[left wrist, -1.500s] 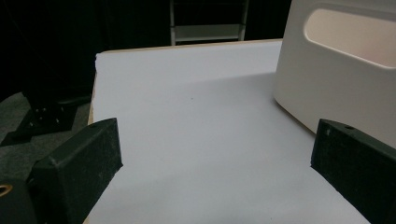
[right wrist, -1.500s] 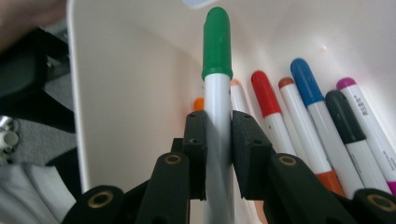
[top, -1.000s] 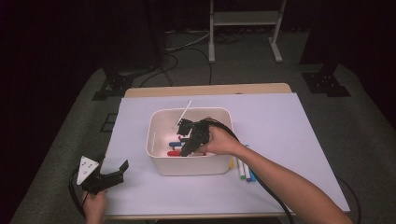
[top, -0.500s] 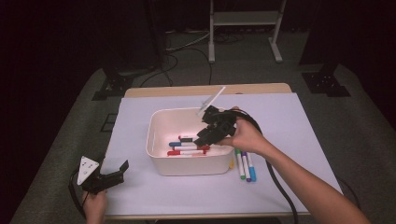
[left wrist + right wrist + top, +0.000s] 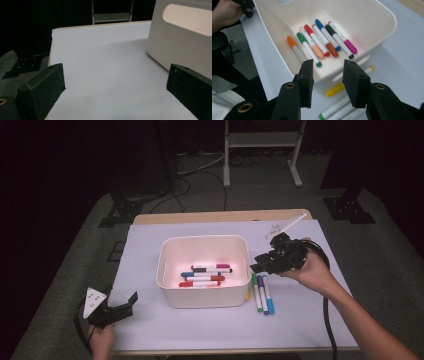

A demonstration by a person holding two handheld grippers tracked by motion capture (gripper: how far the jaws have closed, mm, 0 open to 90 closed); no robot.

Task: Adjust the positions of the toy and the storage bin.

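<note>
A white bin (image 5: 205,239) stands mid-table with several coloured markers (image 5: 206,275) lying in it. To its right, green, purple and blue markers (image 5: 263,294) lie on the paper, and a yellow marker (image 5: 248,295) lies against the bin. My right gripper (image 5: 257,265) hovers just right of the bin above these loose markers. Its jaws have just been opening, and nothing is between them. In the right gripper view, the gripper (image 5: 328,72) looks over the bin's rim (image 5: 387,17) at the markers (image 5: 322,42) inside. My left gripper (image 5: 125,302) rests open and empty at the front left, beside the bin's wall (image 5: 180,47).
White paper (image 5: 150,250) covers the table, with a wooden edge (image 5: 220,216) showing at the back. Black stands (image 5: 120,210) and cables (image 5: 200,175) sit on the floor behind. The right gripper's cable (image 5: 327,320) trails along the forearm.
My right gripper has come up out of the bin and moved right, past its rim, with its jaws wider apart. The left gripper has stayed in place.
</note>
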